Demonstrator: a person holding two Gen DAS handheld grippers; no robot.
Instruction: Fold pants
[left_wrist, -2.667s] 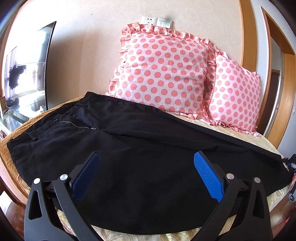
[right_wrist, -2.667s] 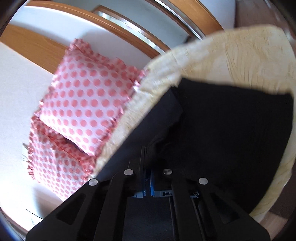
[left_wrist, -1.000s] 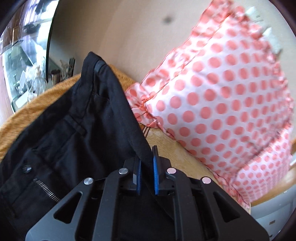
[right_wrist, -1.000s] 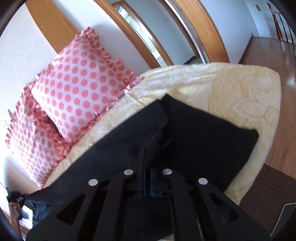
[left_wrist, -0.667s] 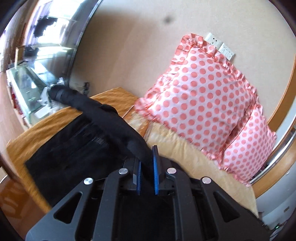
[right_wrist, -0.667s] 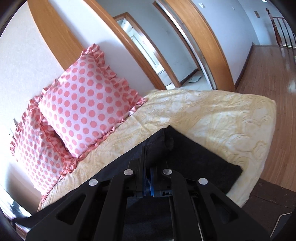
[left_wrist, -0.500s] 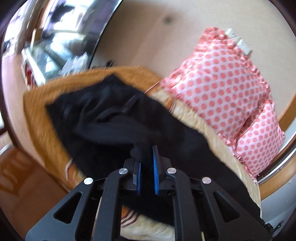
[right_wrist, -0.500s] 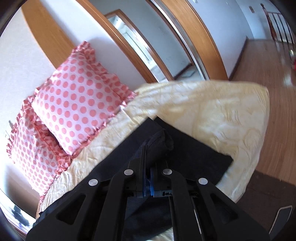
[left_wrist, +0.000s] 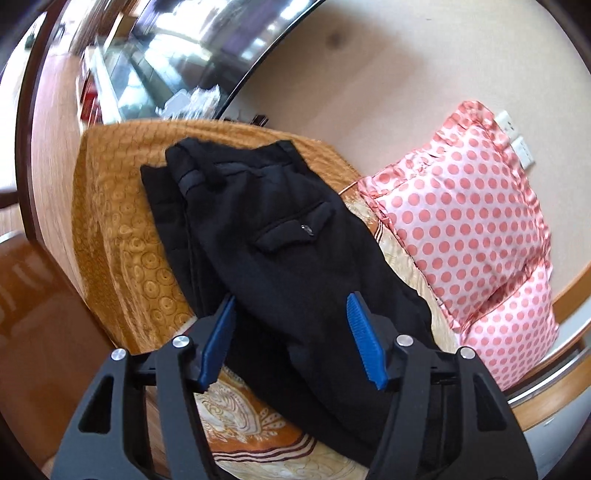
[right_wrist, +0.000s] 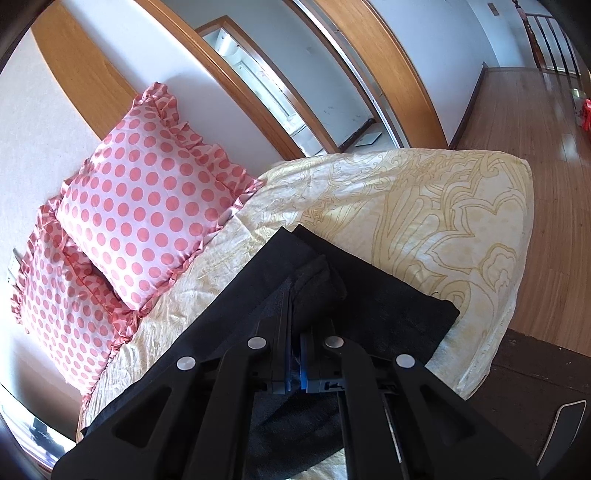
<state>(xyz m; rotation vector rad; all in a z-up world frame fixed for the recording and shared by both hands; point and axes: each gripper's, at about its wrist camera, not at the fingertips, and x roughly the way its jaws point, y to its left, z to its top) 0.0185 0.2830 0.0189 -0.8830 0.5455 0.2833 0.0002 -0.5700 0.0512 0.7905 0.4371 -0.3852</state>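
Observation:
The black pants (left_wrist: 280, 251) lie on the bed, folded lengthwise so one half covers the other, back pocket facing up. My left gripper (left_wrist: 291, 343) is open just above the pants near the seat, blue pads (left_wrist: 364, 347) spread wide and empty. In the right wrist view the leg ends of the pants (right_wrist: 388, 299) lie on the yellow bedspread. My right gripper (right_wrist: 295, 328) is shut on a bunched fold of the leg fabric (right_wrist: 314, 280), holding it slightly raised.
Two pink polka-dot pillows (left_wrist: 476, 221) (right_wrist: 147, 206) lean on the wall behind the pants. The bed's orange cover (left_wrist: 110, 229) ends at a wooden edge on the left. The bed corner (right_wrist: 509, 229) drops to a wooden floor (right_wrist: 535, 110).
My left gripper carried the waist over, folding the pants in half lengthwise, then opened and let go. My right gripper stayed shut on the leg fabric and laid the upper leg over the lower.

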